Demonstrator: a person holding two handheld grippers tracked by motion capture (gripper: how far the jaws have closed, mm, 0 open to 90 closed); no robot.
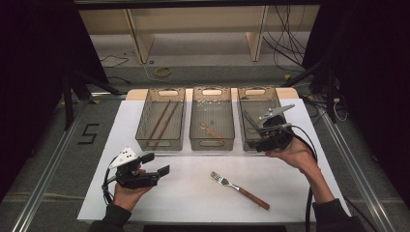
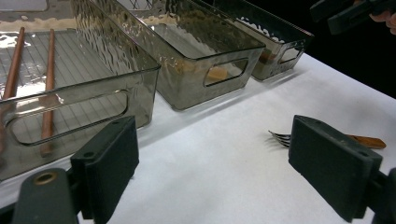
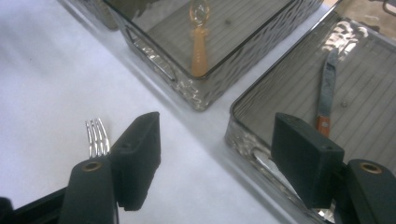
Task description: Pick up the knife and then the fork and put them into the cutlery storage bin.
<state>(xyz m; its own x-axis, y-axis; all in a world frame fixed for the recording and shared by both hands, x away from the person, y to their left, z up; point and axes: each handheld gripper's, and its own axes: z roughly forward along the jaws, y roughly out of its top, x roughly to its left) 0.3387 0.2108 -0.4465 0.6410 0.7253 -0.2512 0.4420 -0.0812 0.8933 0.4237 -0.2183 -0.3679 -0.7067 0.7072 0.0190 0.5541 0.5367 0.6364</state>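
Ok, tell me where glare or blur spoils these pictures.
High view: dark surroundings, the white table evenly lit, picture soft. Left gripper view: glare on the left bin, which holds the chopsticks. Right gripper view: bright reflection on the knife bin's far rim; the fork is sharp.

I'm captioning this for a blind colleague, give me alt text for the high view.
A fork lies on a white table before three clear bins. The open left gripper hovers at left; the open right gripper is over the right bin.

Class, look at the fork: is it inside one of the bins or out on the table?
Out. The fork lies flat on the white table, in front of the bins.
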